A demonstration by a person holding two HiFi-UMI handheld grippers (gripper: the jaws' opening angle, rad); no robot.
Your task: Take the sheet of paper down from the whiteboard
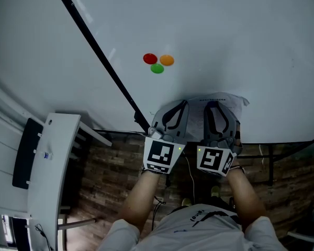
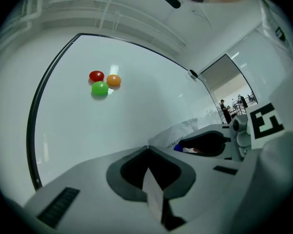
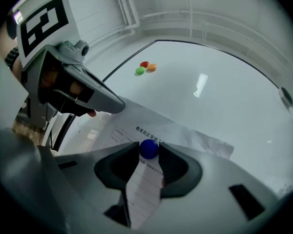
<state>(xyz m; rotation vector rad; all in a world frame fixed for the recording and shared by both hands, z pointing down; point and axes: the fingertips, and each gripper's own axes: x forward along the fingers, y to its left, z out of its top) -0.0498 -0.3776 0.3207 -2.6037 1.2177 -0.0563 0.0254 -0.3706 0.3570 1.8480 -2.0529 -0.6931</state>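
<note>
The sheet of paper (image 1: 226,99) sits low in the middle, on the whiteboard (image 1: 235,35). The left gripper (image 2: 147,151) pinches its edge. The right gripper (image 3: 149,153) squeezes the blue magnet (image 3: 148,148). If that pinch slips when the magnet comes off, the paper may fall.

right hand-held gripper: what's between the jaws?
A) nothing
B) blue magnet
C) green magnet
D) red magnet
B: the right hand-held gripper has the blue magnet pinched between its jaw tips, over the paper; the red magnet and green magnet sit farther up the whiteboard.
</note>
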